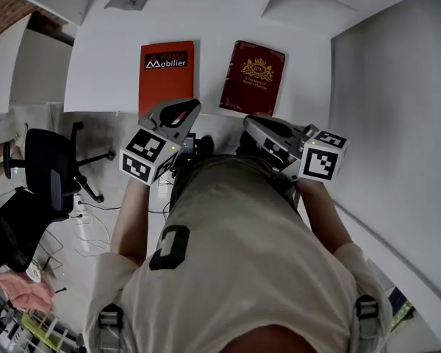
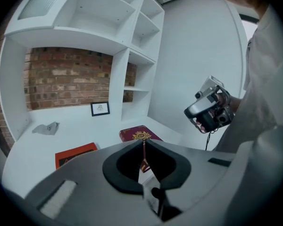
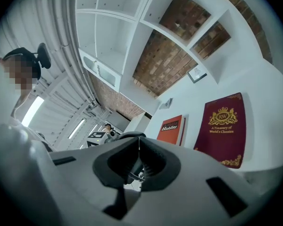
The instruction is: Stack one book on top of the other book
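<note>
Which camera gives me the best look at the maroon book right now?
The right gripper view: the maroon book appears largest there, cover lettering legible. The head view shows it whole but small, beside the orange book. In the left gripper view, the left gripper hides its near part.

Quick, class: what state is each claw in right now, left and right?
Left claw: closed, holding nothing.
Right claw: closed, holding nothing.
</note>
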Demonstrator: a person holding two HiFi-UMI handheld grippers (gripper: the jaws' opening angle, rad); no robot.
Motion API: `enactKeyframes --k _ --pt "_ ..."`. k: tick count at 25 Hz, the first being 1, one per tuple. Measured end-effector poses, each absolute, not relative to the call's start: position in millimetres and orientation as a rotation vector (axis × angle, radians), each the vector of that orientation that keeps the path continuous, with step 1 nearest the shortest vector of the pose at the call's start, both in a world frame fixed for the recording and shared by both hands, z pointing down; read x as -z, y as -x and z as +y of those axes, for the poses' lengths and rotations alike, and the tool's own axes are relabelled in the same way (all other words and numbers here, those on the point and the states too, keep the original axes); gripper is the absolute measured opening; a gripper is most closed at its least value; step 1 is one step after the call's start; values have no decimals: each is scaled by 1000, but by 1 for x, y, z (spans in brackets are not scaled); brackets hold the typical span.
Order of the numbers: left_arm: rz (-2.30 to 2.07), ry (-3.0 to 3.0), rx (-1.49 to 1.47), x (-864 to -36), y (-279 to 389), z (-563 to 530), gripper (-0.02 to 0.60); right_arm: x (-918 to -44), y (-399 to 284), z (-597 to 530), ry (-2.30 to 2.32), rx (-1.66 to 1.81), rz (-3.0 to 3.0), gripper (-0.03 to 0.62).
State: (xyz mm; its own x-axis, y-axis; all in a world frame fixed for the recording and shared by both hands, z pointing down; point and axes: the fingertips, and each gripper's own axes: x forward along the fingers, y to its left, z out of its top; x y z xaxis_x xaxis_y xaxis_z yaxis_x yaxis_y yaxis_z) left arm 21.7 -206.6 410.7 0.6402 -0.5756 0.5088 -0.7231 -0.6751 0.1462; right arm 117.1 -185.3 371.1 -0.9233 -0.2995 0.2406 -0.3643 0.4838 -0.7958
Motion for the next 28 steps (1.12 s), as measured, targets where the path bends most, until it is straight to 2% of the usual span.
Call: enactKeyframes --k 8,9,10,12,14,21,22,23,24,28 --pt "-950 -2416 -793 -471 -62 -227 24 -426 -173 -199 -596 -1456 -2520 5" --pt "-932 -2388 -784 -476 -65 -228 76 -429 -176 -200 -587 -1477 -2514 5" --pt "-910 -2354 -768 -482 -68 -228 159 -432 -178 -201 -578 -1494 -2510 5" --pt "-866 -2291 -738 -494 -76 -229 238 -440 -184 -205 -575 -1512 -2502 5" --pt "-836 -2249 -739 -507 -84 -231 270 -453 -192 -209 -594 -1519 -2475 5" --pt "-810 -2117 -752 -549 -98 -251 302 -502 -214 -226 -757 -1656 -2341 8" --pt "-806 -2106 -756 -553 -98 -253 302 -508 -216 -231 -781 -1648 -2328 53" --pt "-804 -2094 -759 -557 -99 -254 304 -514 -218 -235 -799 -1635 -2311 157" --pt "-804 -2083 -763 -561 -99 -254 304 -521 -220 -238 -815 -1624 -2289 206" --pt "-789 -2046 -759 -575 -101 -251 304 -546 -225 -246 -862 -1642 -2215 232"
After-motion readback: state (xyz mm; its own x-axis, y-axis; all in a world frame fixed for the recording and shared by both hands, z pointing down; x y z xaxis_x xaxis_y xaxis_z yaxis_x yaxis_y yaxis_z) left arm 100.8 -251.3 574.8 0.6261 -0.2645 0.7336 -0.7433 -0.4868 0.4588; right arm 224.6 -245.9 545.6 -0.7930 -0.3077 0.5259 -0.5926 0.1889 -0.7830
